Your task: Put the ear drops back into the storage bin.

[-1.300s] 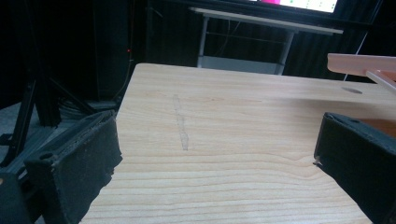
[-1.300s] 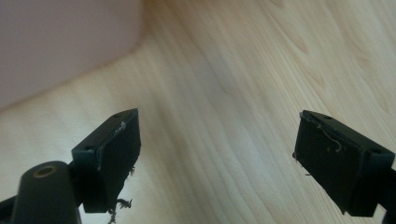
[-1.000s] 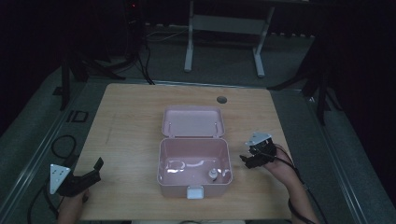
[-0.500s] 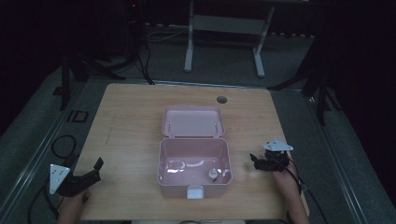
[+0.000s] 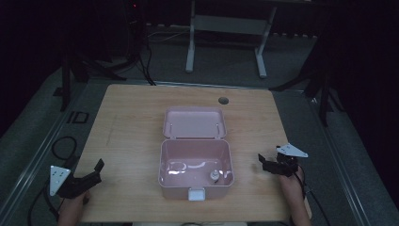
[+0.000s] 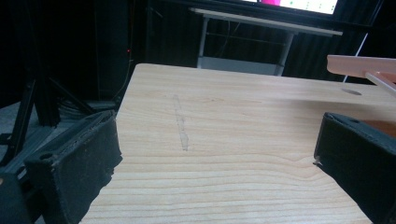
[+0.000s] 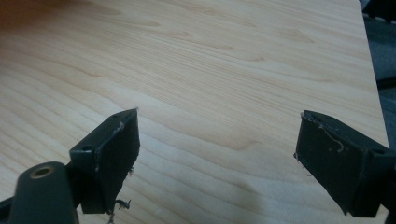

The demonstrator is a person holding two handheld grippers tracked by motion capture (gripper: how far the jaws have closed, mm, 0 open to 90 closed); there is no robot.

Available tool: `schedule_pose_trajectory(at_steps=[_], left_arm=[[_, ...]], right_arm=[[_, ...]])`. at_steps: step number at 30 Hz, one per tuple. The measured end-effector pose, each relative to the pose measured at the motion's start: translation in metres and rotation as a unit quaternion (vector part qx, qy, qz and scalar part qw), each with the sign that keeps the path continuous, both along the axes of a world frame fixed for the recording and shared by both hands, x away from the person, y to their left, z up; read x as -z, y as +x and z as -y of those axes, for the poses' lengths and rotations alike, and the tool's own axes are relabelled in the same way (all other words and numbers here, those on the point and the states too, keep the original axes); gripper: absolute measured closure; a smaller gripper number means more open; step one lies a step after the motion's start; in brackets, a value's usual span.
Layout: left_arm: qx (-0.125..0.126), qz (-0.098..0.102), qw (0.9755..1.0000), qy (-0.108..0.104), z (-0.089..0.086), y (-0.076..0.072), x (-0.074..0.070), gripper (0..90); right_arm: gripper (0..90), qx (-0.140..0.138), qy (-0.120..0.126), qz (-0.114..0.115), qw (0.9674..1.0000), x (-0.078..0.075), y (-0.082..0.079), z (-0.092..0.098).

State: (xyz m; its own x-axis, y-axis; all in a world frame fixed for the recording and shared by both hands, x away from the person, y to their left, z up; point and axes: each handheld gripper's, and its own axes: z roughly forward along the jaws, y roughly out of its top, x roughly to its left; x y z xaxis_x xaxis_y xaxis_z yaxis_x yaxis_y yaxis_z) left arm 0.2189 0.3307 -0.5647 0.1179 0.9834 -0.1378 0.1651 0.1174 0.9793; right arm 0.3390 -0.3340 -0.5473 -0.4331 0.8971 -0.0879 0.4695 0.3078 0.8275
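Box (image 5: 195, 162) btwn grippers; both apart

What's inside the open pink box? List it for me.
Inside the pink box the high view shows a small round pale object near the front right, plus whitish curved streaks on the floor, perhaps glare. The front wall hides the floor's nearest strip.

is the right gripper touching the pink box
Apart. The high view shows bare table between the right gripper and the open pink box.
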Motion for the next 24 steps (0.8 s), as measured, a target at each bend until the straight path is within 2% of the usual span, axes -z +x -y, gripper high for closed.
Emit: schedule_pose_trajectory(at_steps=[3,12,19,24], left_arm=[[0.000,0.000,1.0000,0.000,0.000,0.000,0.000,0.4],[0.001,0.000,1.0000,0.000,0.000,0.000,0.000,0.4],[0.000,0.000,1.0000,0.001,0.000,0.000,0.000,0.4],[0.000,-0.002,1.0000,0.000,0.000,0.000,0.000,0.4]], right_arm=[[13.2,0.008,0.016,-0.002,0.9998,0.002,0.000,0.004],[13.3,0.049,0.065,0.024,0.9964,0.003,-0.004,0.015],[13.3,0.069,0.079,0.033,0.9939,0.004,-0.006,0.019],[13.3,0.072,0.090,0.038,0.9927,0.004,-0.007,0.019]])
